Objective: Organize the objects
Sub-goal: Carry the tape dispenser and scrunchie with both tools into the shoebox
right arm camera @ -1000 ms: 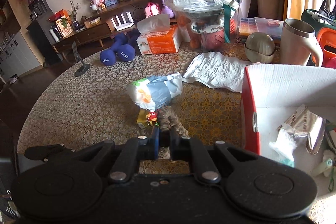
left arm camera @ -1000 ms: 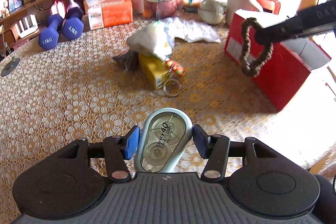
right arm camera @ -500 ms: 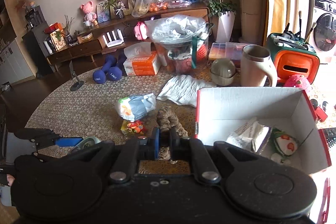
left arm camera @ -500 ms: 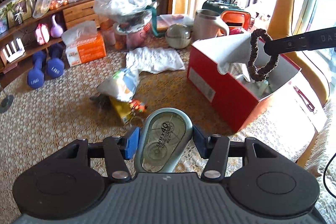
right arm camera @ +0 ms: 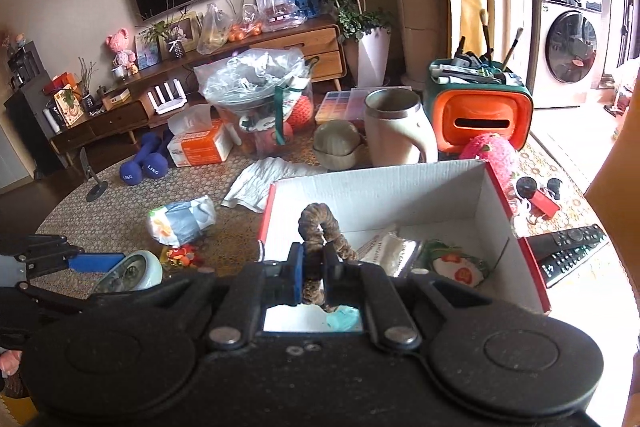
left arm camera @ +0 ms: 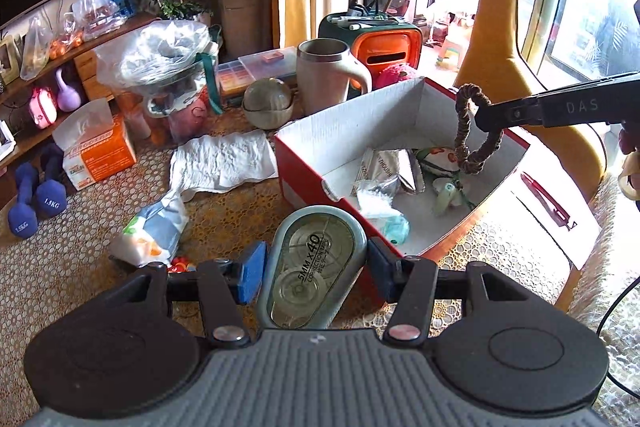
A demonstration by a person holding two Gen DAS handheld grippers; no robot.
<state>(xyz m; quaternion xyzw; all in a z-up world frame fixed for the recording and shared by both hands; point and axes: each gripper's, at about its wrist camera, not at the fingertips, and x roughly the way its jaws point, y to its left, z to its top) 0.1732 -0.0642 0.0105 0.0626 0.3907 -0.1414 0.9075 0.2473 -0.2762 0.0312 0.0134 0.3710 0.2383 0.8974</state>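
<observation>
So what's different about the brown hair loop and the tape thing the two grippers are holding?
The hair loop is brown, soft and ring-shaped with a hole; the correction tape is a pale green, hard, solid oval with printed words. The right gripper pinches the thin loop almost fully shut; the left gripper stays wider around the fat tape. The loop already hangs over the red box; the tape is just short of it. Both are held above the table.

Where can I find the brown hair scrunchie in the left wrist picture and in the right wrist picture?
Left wrist: brown scrunchie hangs at right, above the box interior.
Right wrist: scrunchie at lower centre, pinched in the right gripper.
Shared landmark: red and white box.
</observation>
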